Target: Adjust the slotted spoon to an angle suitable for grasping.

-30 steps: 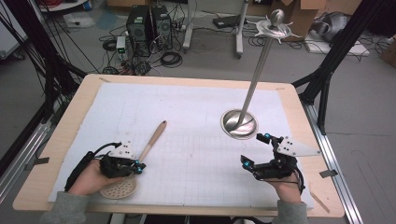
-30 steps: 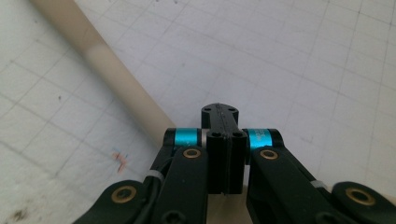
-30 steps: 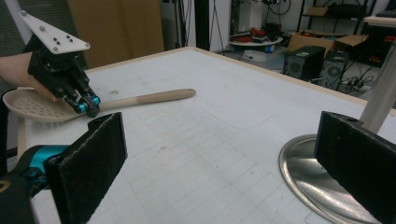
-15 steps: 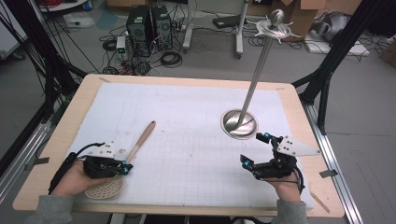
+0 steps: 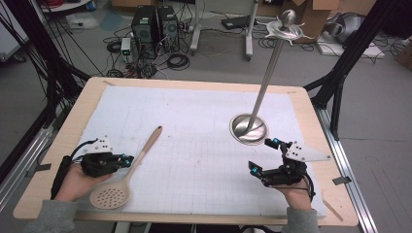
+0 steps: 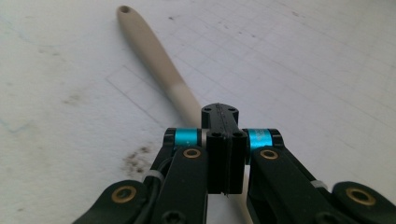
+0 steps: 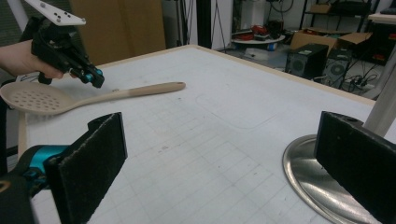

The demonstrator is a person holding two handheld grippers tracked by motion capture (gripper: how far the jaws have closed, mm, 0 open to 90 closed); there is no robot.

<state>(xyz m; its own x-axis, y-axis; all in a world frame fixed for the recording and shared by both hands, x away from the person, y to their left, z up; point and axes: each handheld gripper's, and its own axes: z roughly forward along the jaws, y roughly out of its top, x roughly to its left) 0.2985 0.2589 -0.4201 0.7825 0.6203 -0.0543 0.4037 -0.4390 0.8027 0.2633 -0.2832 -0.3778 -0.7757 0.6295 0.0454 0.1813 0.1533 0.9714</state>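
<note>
Cables, computer towers and cardboard boxes crowd the floor beyond a wooden counter (image 5: 58,141) topped with a white gridded mat (image 5: 194,136). At the near left of the high view, the left hand-held gripper (image 5: 127,159) sits in a person's hand (image 5: 77,180), pointing right toward the spoon (image 5: 127,173). This beige slotted spoon lies flat on the mat, its perforated bowl near the front edge just beside that hand and its handle running diagonally away to the upper right. In the left gripper view, the left hand-held gripper's jaws are pressed together right over the handle (image 6: 159,60), with nothing seen between them; whether they touch the handle cannot be told. Right of centre stands a metal stand (image 5: 248,129): a round shiny base on the mat with a slim pole rising to a ball-topped, pronged head. Just beside the base, toward the front right, the right hand-held gripper (image 5: 263,155) is held in the other hand (image 5: 296,196), its grey plate on top. Its jaws are spread wide and pinch nothing; in the right gripper view one padded jaw stands in front of the base (image 7: 303,172) and the other well to the side, with bare mat between, and the spoon and left hand-held gripper (image 7: 95,78) lie farther off across the mat.
</note>
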